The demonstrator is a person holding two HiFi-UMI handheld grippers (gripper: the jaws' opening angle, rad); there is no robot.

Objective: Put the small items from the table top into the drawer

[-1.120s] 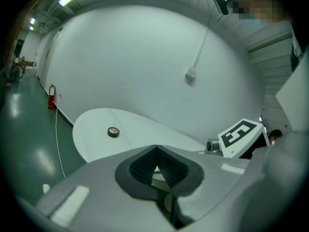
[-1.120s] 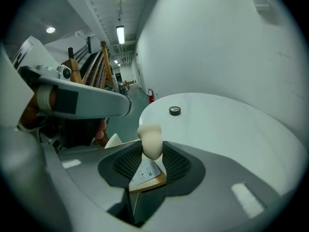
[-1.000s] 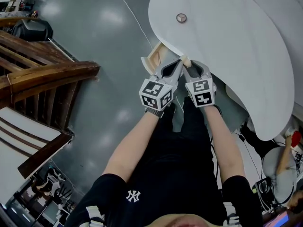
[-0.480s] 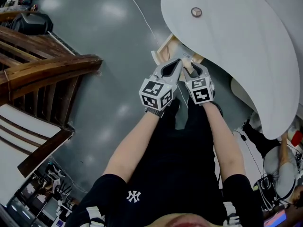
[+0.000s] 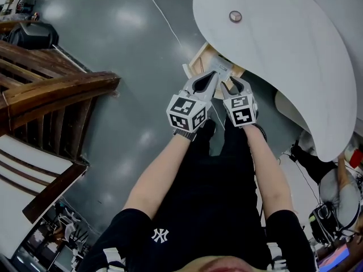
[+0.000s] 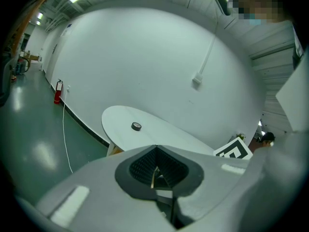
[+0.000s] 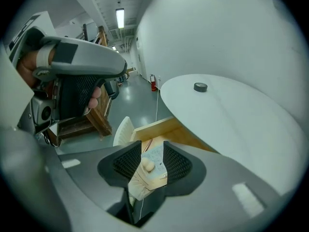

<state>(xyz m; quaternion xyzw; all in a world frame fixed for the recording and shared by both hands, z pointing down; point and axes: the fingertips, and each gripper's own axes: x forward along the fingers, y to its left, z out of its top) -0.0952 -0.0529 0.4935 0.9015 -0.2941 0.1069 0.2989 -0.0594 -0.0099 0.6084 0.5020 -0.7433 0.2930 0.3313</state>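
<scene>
Fingers [image 7: 126, 162] on the right gripper [image 7: 152, 149] pinch a small cream-beige item [image 7: 147, 166] above the open pale wooden drawer [image 7: 154, 127], the left gripper [image 6: 155, 148] is closed up empty, and one dark round ring [image 5: 235, 16] still waits on the far white tabletop [image 5: 283, 55].

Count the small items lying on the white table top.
1: a small dark round ring near the far end of the white oval table top. Part of it is out of view; others may be hidden.
</scene>
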